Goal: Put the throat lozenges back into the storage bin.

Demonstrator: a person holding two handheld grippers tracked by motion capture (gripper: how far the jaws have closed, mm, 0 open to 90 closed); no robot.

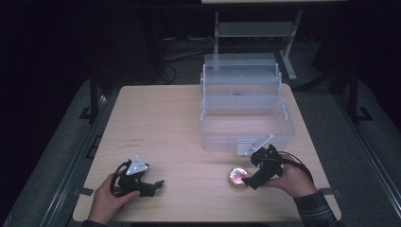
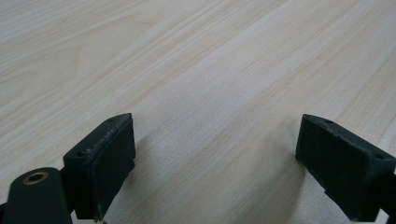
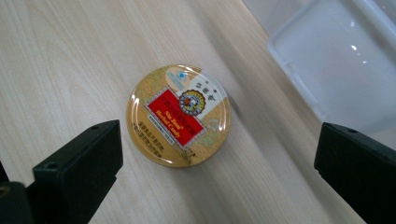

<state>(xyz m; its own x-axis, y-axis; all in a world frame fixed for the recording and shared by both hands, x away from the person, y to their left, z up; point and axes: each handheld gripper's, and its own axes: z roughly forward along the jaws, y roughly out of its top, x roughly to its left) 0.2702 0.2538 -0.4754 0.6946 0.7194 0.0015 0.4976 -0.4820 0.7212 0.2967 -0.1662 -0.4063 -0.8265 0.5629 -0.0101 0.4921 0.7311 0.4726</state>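
Observation:
A round gold tin (image 1: 238, 177) with a red label (image 3: 179, 115) lies flat on the wooden table (image 1: 165, 123), just in front of a clear plastic toolbox (image 1: 246, 111) that stands open with stepped trays. My right gripper (image 1: 252, 174) hovers over the tin, jaws wide apart with the tin (image 3: 179, 115) between and beyond them, not touched. My left gripper (image 1: 158, 185) rests low at the table's front left, open, with only bare wood (image 2: 210, 93) between its jaws.
The toolbox's corner (image 3: 336, 60) lies close to the right of the tin in the right gripper view. A metal stand (image 1: 255, 30) and cables sit on the dark floor behind the table. Bare wood spans the table's left half.

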